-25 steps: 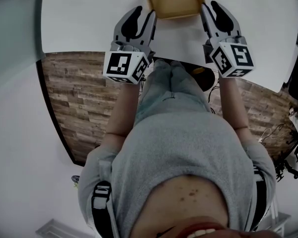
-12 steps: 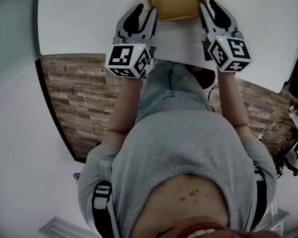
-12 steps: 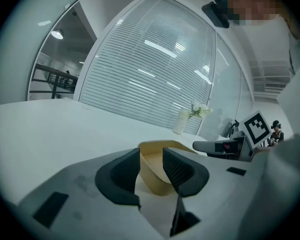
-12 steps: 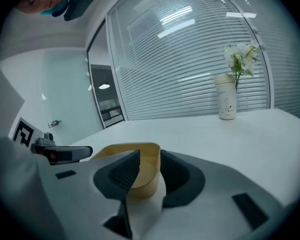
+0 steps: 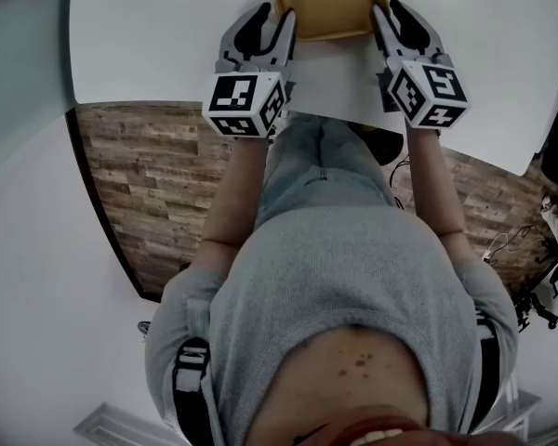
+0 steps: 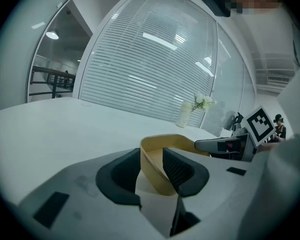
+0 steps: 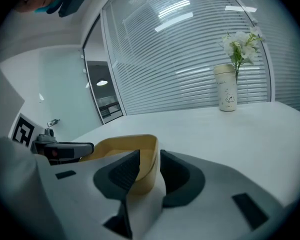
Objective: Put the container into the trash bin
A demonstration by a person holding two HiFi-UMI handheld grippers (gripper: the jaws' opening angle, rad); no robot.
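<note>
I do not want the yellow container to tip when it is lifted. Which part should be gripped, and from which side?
Grip the container by its thin upright left wall and right wall, one gripper each. Come from the near side and above, one jaw inside, one outside. The open top leaves the rim free; the body looks too wide for one gripper.

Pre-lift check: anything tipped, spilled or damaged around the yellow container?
Nothing stands out. The yellow rectangular plastic container sits upright and empty on the white table; the left hand-held gripper and right hand-held gripper each straddle a side wall.
</note>
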